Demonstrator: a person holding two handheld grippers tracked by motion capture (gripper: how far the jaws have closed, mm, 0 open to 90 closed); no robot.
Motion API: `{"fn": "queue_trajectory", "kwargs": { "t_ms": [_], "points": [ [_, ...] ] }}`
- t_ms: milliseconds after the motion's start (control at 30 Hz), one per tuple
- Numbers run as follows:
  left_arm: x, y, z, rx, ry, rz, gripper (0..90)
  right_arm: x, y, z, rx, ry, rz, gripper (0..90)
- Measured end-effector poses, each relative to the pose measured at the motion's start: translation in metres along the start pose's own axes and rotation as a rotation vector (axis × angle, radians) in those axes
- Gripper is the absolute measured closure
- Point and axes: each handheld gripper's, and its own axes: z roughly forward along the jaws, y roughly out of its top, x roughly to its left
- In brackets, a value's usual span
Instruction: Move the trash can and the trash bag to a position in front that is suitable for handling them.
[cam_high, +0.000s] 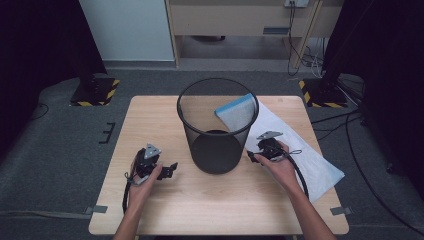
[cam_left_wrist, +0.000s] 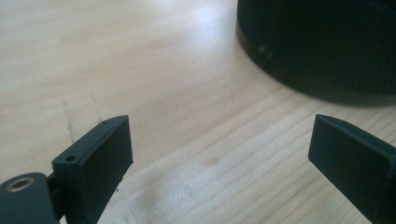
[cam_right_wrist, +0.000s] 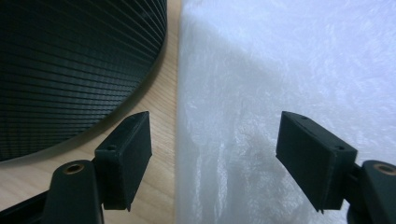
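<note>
Both sets of tongs sit low over the pale wooden bench (cam_high: 210, 200), one in each hand. The left tongs (cam_high: 167, 170) gape wide with nothing between the jaws; in the left gripper view there is bare wood grain under them, and the black wire-mesh waste bin (cam_high: 218, 125) curves in just ahead and to their right. The bin stands upright between the two sets of tongs, near the middle of the bench.

Over to the right tongs (cam_high: 254, 156): also spread wide, also empty. In the right gripper view, the bin's mesh wall (cam_right_wrist: 70, 60) is close on their left, and the thin white plastic bag (cam_right_wrist: 289, 70) lies flat directly beneath and ahead of them, its edge running between the jaws. From the high view the bag (cam_high: 305, 155) stretches along the bench on the far side of the right tongs, and a folded white piece with a blue edge (cam_high: 235, 111) shows through the mesh beyond the bin's rim.
</note>
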Motion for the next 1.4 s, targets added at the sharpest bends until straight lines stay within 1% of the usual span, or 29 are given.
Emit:
{"fn": "queue_trajectory", "kwargs": {
  "t_ms": [33,100,133,233,267,333,400,433,467,500,533,567,600,633,700,733,767,833,867,933,967,1000,1100,1200,1267,1300,1333,1367,1400],
  "points": [
    [0.000,0.000,0.000,0.000,0.000,0.000,5.5,0.000,0.000,0.000,0.000,0.000,0.000,26.2],
    [0.000,-0.003,0.004,0.026,-0.005,0.005,5.4,-0.001,0.002,0.006,0.000,-0.002,-0.001,29.1],
    [-0.001,-0.004,0.005,0.025,-0.005,0.006,5.4,-0.001,0.002,0.008,0.000,0.008,0.010,31.1],
    [-0.002,-0.004,0.004,0.029,-0.011,0.004,5.6,-0.001,0.002,0.012,0.005,0.013,0.001,34.0],
    [-0.003,-0.006,0.005,0.026,-0.012,0.007,5.6,-0.003,0.002,0.015,0.003,0.024,0.014,37.3],
    [-0.005,-0.007,0.005,0.030,-0.016,0.004,5.6,-0.004,0.003,0.016,-0.011,0.036,0.021,45.0],
    [-0.006,-0.008,0.005,0.030,-0.018,0.010,5.6,-0.007,0.002,0.016,-0.024,0.039,0.006,54.8],
    [-0.006,-0.008,0.005,0.030,-0.018,0.010,5.6,-0.007,0.002,0.016,-0.024,0.039,0.006,54.8],
    [-0.007,-0.009,0.006,0.030,-0.020,0.013,5.7,-0.010,0.002,0.016,-0.025,0.036,0.018,64.6],
    [-0.007,-0.009,0.006,0.030,-0.020,0.013,5.7,-0.010,0.002,0.016,-0.025,0.036,0.018,64.6],
    [-0.010,-0.009,0.006,0.035,-0.024,0.017,5.7,-0.014,0.002,0.016,-0.032,0.028,0.017,74.8],
    [-0.012,-0.009,0.007,0.027,-0.027,0.018,5.7,-0.015,0.002,0.016,-0.031,0.025,0.019,79.6],
    [-0.012,-0.008,0.005,0.037,-0.025,0.029,5.7,-0.016,0.002,0.016,-0.033,0.026,0.024,84.7],
    [-0.012,-0.008,0.005,0.037,-0.025,0.029,5.7,-0.018,0.002,0.016,-0.031,0.023,0.028,89.0],
    [-0.013,-0.008,0.004,0.018,-0.028,0.025,5.7,-0.020,0.002,0.016,-0.029,0.027,0.030,90.0],
    [-0.013,-0.006,0.003,-0.002,-0.029,0.023,5.7,-0.024,0.003,0.016,-0.031,0.047,0.077,90.0],
    [-0.012,-0.005,0.001,-0.007,-0.029,0.020,5.7,-0.025,0.003,0.015,-0.031,0.044,0.076,90.0],
    [-0.011,-0.001,-0.001,-0.024,-0.024,0.011,5.6,-0.030,0.005,0.010,-0.050,0.054,0.108,90.0],
    [-0.011,0.001,-0.004,-0.036,-0.026,0.006,5.6,-0.032,0.005,0.007,-0.056,0.053,0.112,90.0],
    [-0.011,0.006,-0.009,-0.047,-0.014,0.012,5.4,-0.037,0.010,0.001,-0.051,0.053,0.106,90.0],
    [-0.011,0.006,-0.009,-0.047,-0.014,0.012,5.4,-0.037,0.010,0.001,-0.051,0.053,0.106,90.0],
    [-0.011,0.010,-0.013,-0.053,-0.025,0.004,5.4,-0.043,0.019,-0.006,-0.062,0.061,0.122,90.0],
    [-0.010,0.016,-0.015,-0.033,0.001,0.034,5.4,-0.048,0.032,-0.015,-0.070,0.064,0.113,90.0],
    [-0.007,0.022,-0.019,-0.055,0.008,0.030,5.5,-0.052,0.044,-0.024,-0.076,0.072,0.113,90.0],
    [-0.005,0.025,-0.021,-0.054,0.015,0.033,5.5,-0.052,0.047,-0.026,-0.079,0.077,0.116,90.0],
    [-0.005,0.027,-0.022,-0.062,0.012,0.025,5.5,-0.053,0.052,-0.029,-0.081,0.084,0.117,90.0],
    [-0.001,0.035,-0.026,-0.071,-0.008,0.026,5.4,-0.054,0.059,-0.033,-0.081,0.093,0.118,90.0],
    [-0.001,0.035,-0.026,-0.071,-0.008,0.026,5.2,-0.054,0.059,-0.033,-0.081,0.093,0.118,90.0],
    [0.001,0.044,-0.030,-0.067,0.002,0.049,5.1,-0.054,0.065,-0.036,-0.080,0.097,0.112,90.0]
  ]
}}
